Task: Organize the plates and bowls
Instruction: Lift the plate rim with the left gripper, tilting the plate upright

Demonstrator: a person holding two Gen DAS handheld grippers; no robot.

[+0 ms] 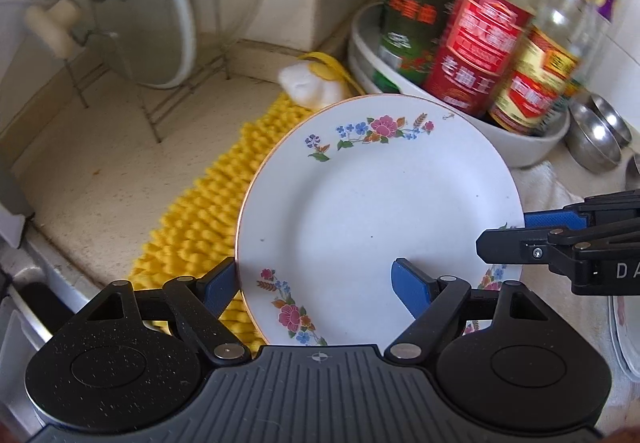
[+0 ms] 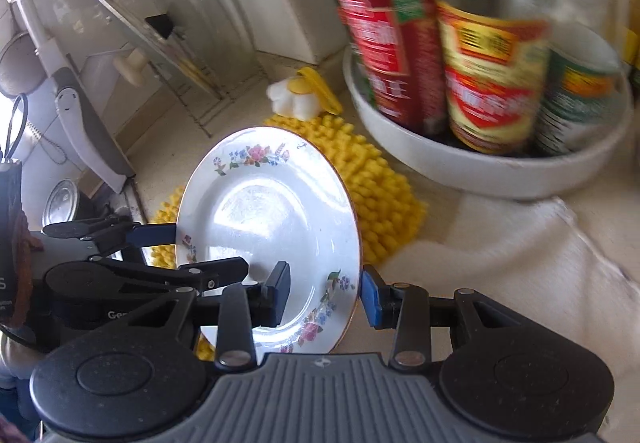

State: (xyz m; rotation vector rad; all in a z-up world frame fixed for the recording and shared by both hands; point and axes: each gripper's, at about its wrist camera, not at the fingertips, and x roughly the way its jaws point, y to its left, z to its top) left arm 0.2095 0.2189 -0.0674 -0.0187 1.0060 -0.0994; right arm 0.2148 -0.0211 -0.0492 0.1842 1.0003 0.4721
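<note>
A white plate with flower prints and a gold rim hangs tilted above a yellow mat, held from two sides. My left gripper straddles the plate's near-left rim with wide jaws. One blue pad sits behind the rim and the other rests on the plate's face. My right gripper is shut on the opposite rim, with one pad on the face and one behind the edge.
A yellow nubby mat lies under the plate. A white dish holding three bottles stands close behind it, with steel bowls to its right. A glass lid on a wire rack stands back left. A white towel covers the counter on the right.
</note>
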